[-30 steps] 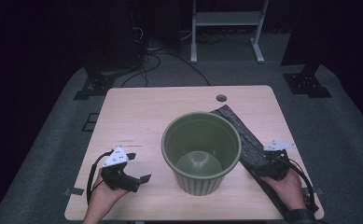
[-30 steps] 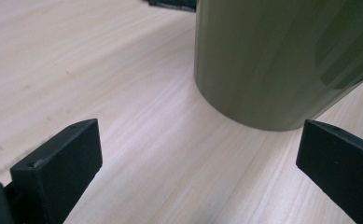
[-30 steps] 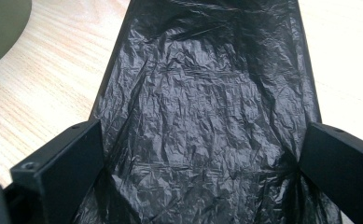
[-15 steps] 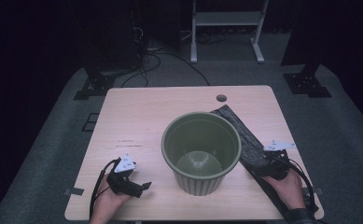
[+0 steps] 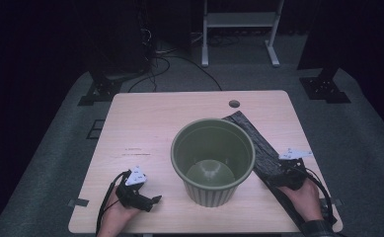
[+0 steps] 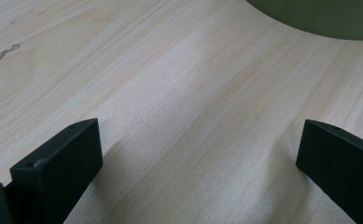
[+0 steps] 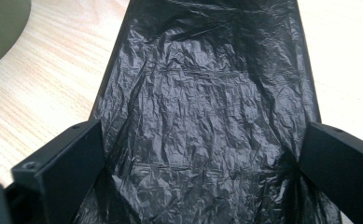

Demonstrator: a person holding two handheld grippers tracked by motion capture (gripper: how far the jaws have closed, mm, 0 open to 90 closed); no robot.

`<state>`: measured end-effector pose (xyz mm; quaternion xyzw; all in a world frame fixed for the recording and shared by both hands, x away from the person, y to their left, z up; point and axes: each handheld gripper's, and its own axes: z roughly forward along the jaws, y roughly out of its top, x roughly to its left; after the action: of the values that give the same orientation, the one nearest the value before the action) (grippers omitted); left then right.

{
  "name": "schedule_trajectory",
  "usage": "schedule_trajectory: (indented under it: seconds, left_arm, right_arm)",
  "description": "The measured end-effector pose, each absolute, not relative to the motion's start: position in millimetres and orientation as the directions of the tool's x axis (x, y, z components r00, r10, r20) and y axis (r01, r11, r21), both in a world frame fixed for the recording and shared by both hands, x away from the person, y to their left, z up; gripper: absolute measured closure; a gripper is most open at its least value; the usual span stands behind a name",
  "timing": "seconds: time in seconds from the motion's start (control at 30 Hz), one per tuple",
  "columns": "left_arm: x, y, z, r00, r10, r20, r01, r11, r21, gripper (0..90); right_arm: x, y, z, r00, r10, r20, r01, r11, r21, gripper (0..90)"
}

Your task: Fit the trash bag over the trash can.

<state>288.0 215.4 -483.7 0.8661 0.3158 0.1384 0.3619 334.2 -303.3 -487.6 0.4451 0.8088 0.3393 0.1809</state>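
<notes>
A green ribbed bin stands upright and empty in the middle of the wooden table. A flat black plastic bag lies on the table to its right, running from behind the bin toward the front right corner. My right gripper rests low over the bag, open, and the crinkled bag spreads between its jaws. My left gripper sits near the front left edge, pointing at the bin, open over bare wood. The bin's base shows ahead of it.
A small round hole is in the table's far edge. Cables trail from both grippers toward the front edge. Beyond the table are floor cables, a white stand and dark stand feet.
My left gripper has slid toward the front edge and slightly right, turning toward the bin. The right gripper, bag and bin have stayed put.
</notes>
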Motion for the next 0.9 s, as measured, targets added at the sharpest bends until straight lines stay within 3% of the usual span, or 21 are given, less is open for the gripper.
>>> schedule_trajectory:
  seconds: [0.2,0.3,0.53,0.67,0.9]
  left_arm:
    - [287.7,215.4,-483.7,0.762,0.647,0.012,0.447,-0.539,0.714,0.0]
    - [287.6,215.4,-483.7,0.763,0.646,0.012,0.446,-0.54,0.714,0.0]
    - [287.6,215.4,-483.7,0.763,0.646,0.012,0.446,-0.54,0.714,0.0]
    - [287.6,215.4,-483.7,0.763,0.646,0.011,0.446,-0.54,0.714,0.0]
    - [287.6,215.4,-483.7,0.763,0.646,0.012,0.446,-0.54,0.714,0.0]
  right_arm:
    - [328.4,-304.9,-484.5,-0.55,0.835,0.009,0.572,0.369,0.733,26.0]
    - [325.4,-304.1,-481.6,-0.576,0.818,0.01,0.555,0.382,0.739,49.7]
    - [322.9,-301.4,-480.5,-0.597,0.802,0.011,0.543,0.394,0.742,84.3]
    - [323.8,-302.2,-480.3,-0.599,0.801,0.02,0.548,0.391,0.74,88.9]
    - [323.1,-305.1,-476.6,-0.601,0.799,0.011,0.543,0.398,0.74,89.4]
